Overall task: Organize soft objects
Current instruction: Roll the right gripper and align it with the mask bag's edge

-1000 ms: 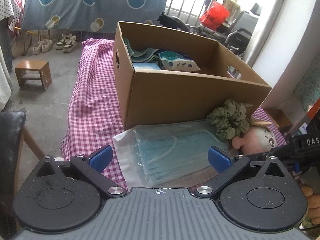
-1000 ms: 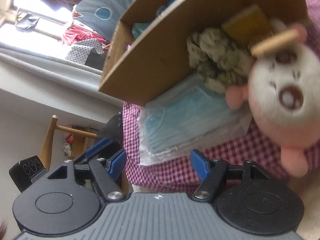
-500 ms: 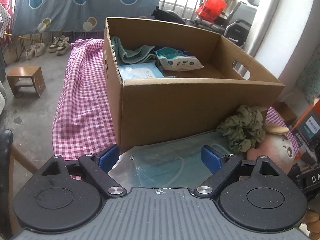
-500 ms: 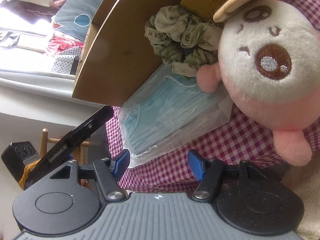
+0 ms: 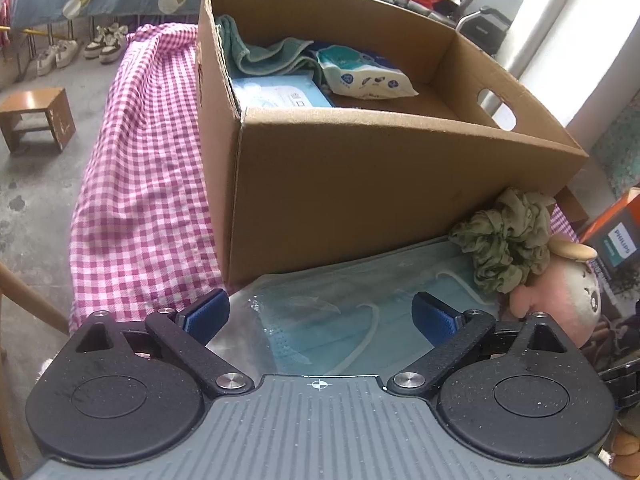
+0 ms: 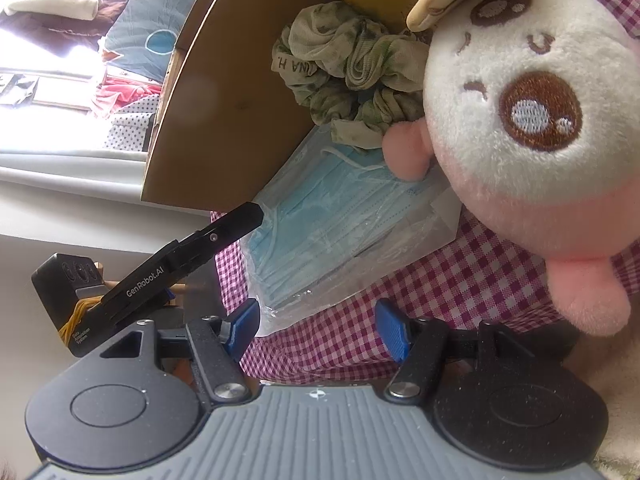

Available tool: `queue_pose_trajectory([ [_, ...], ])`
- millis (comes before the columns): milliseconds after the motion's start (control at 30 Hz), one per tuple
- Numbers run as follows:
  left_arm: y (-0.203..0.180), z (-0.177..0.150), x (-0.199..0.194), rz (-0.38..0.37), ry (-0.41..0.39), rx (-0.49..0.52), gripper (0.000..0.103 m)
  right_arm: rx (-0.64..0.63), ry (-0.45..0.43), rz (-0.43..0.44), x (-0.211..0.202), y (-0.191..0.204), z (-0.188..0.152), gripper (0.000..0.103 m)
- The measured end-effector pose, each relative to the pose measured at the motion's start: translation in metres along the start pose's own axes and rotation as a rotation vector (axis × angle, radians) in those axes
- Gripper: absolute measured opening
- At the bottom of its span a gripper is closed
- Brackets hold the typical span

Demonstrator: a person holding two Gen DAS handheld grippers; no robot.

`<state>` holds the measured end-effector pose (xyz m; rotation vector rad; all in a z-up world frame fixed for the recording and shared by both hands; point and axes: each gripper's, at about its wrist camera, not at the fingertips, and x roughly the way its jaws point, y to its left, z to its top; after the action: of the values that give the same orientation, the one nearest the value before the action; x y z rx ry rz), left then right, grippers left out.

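Note:
A clear bag of blue face masks (image 5: 340, 312) (image 6: 340, 236) lies on the checked cloth in front of the cardboard box (image 5: 360, 184). My left gripper (image 5: 320, 314) is open, with a finger on either side of the bag's near end. A green scrunchie (image 5: 504, 244) (image 6: 352, 76) and a pink and white plush toy (image 5: 560, 292) (image 6: 540, 128) lie to the right of the bag. My right gripper (image 6: 318, 326) is open and empty, low at the table edge, just below the bag and left of the plush.
The box holds a green towel (image 5: 272, 56), a wipes pack (image 5: 368, 78) and a blue packet (image 5: 280, 96). An orange Philips box (image 5: 616, 236) stands at the right. A wooden stool (image 5: 36, 118) and shoes are on the floor at the left.
My left gripper has moved forward over the mask bag, toward the box. My right gripper has moved closer to the plush and bag. The left gripper now shows in the right wrist view.

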<state>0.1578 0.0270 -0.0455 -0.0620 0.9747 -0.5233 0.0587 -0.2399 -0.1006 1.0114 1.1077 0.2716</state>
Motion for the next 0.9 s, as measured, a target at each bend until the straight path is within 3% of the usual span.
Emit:
queue_pose_trajectory([
  [467,-0.002,0.004,0.005,0.004,0.021,0.008,0.102,0.015,-0.004,0.006,-0.004,-0.005,-0.002,0.067],
  [600,-0.003,0.004,0.01,-0.022,0.101,-0.003,0.102,0.022,-0.003,0.012,-0.005,-0.007,-0.001,0.067],
  [900,-0.006,-0.004,0.004,-0.059,0.176,0.011,0.102,0.029,-0.001,0.025,-0.007,-0.012,0.002,0.067],
])
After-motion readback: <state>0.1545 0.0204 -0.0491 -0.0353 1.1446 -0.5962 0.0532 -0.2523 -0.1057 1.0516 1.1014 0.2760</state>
